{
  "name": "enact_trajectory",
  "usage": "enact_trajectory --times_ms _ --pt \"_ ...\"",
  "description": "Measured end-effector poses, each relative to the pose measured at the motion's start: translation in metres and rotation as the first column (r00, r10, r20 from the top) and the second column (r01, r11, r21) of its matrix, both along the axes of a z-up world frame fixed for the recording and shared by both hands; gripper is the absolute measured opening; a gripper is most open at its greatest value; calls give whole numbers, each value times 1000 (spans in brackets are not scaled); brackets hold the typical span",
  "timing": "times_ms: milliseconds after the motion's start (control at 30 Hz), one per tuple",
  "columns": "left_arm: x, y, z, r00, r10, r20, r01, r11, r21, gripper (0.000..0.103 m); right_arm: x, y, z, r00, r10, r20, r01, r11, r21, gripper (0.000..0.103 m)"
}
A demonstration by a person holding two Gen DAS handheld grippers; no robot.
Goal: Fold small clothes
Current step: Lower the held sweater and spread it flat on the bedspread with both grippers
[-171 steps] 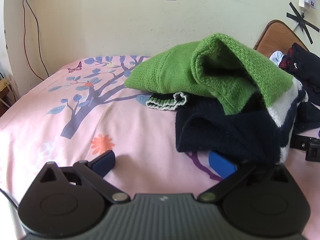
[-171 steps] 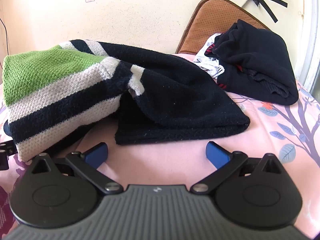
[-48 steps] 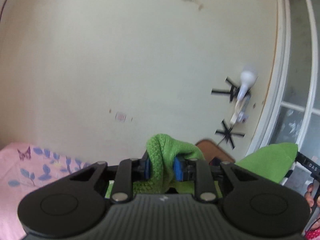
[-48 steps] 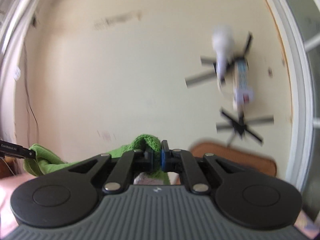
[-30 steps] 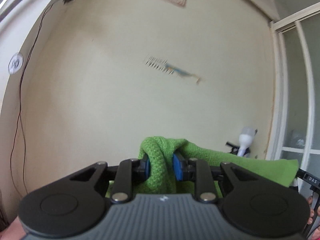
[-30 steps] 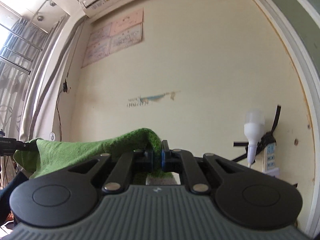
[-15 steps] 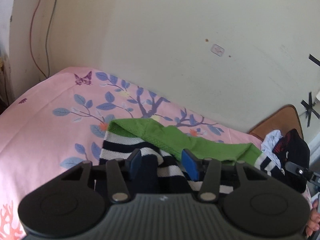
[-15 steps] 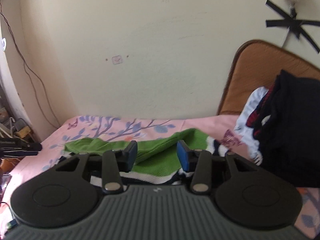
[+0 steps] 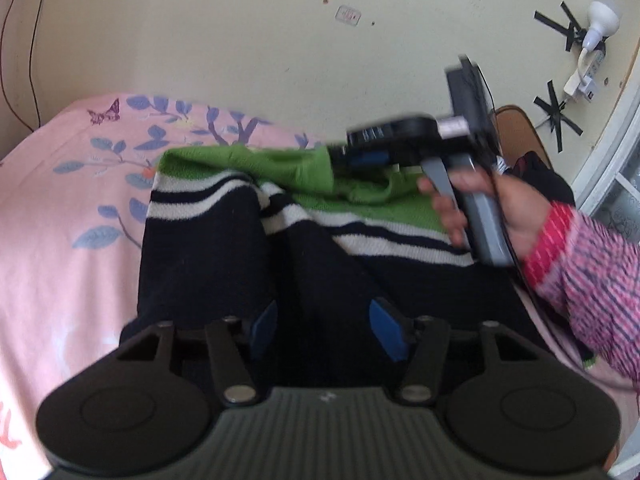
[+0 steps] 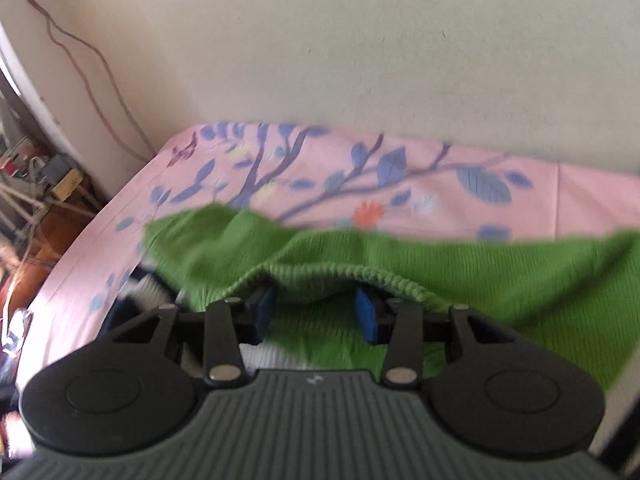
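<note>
A knit sweater [image 9: 208, 240] lies spread on the pink flowered bed sheet [image 9: 60, 216], green at the far end, then white and navy stripes, then a navy body. My left gripper [image 9: 324, 328] hovers low over the navy part. Its jaws are opening and the pads are clear of the cloth. In the same view a hand in a pink striped sleeve [image 9: 580, 252] holds my right gripper [image 9: 360, 156] at the green collar. My right gripper [image 10: 314, 315] is open. A fold of the green sweater [image 10: 480, 276] drapes over its fingertips [image 10: 366, 316], loose between the pads.
Behind the bed stands a cream wall. A brown headboard [image 9: 516, 128] and a pile of dark clothes [image 9: 540, 176] sit at the far right. A power strip with a bulb [image 9: 588, 68] hangs on the wall. Clutter [image 10: 44, 184] lies on the floor past the bed's left edge.
Both grippers held the green sweater up by its top edge, shut on it. They have come down and opened, and the sweater now lies spread on the bed.
</note>
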State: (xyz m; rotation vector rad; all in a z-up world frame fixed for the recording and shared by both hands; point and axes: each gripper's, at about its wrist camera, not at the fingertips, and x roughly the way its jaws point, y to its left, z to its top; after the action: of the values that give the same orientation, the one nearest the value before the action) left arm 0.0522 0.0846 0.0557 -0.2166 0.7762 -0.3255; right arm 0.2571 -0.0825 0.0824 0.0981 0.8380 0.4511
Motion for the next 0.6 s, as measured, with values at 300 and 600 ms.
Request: enact_trajectory --times_ms 300,600 --pt "-3 2 -7 993 96 70 -108 975 193 53 -19 -48 52 988 -141 62 129 976 178 50" --pt "63 91 6 883 462 79 -461 823 332 31 -153 -125 38 994 -102 30 95 978 185 50"
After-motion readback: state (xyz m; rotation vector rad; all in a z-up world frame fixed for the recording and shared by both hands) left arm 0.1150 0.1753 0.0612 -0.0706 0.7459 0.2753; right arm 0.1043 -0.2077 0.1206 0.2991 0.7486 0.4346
